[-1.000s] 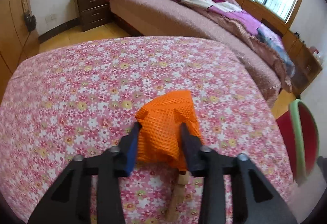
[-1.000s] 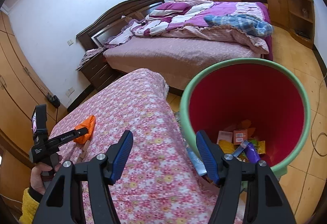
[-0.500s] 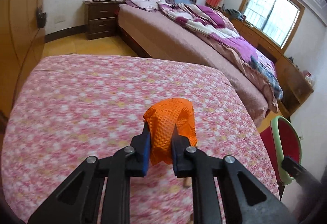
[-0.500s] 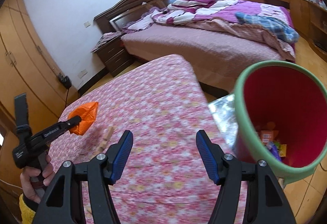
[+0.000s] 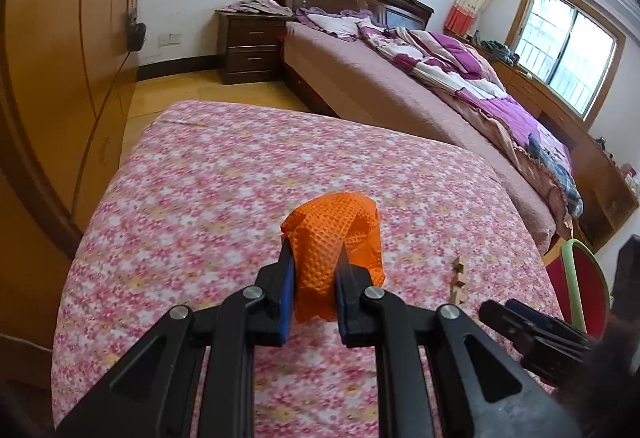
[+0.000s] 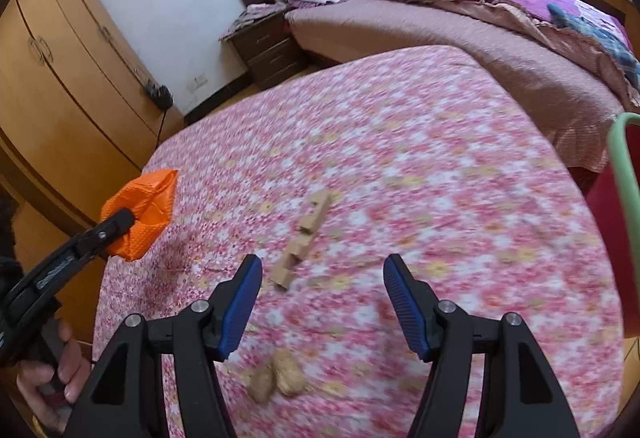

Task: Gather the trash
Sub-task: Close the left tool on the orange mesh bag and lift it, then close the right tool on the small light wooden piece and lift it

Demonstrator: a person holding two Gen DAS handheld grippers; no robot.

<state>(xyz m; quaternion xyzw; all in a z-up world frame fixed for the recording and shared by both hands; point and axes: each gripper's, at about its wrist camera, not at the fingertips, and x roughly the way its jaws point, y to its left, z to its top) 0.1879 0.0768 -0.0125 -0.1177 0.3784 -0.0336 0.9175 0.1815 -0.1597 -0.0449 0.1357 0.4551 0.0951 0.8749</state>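
Note:
My left gripper (image 5: pixel 314 258) is shut on a crumpled orange mesh piece (image 5: pixel 334 234) and holds it above the pink floral table (image 5: pixel 240 190); it also shows at the left of the right wrist view (image 6: pixel 140 212). My right gripper (image 6: pixel 322 278) is open and empty over the table (image 6: pixel 440 142). A notched wooden strip (image 6: pixel 306 238) lies just ahead of it, also seen in the left wrist view (image 5: pixel 458 278). A tan peanut-like lump (image 6: pixel 276 374) lies between its arms. The red bin with a green rim (image 6: pixel 624 206) stands at the right edge (image 5: pixel 576 278).
A large bed with purple bedding (image 5: pixel 460 78) lies beyond the table. A dark nightstand (image 5: pixel 250 46) stands by the far wall. Wooden wardrobes (image 6: pixel 68 86) line the left side. A wooden cabinet row (image 5: pixel 600 174) runs under the window.
My left gripper has lifted the orange mesh piece off the table. My right gripper has swung left, away from the bin's opening, to over the wooden strip.

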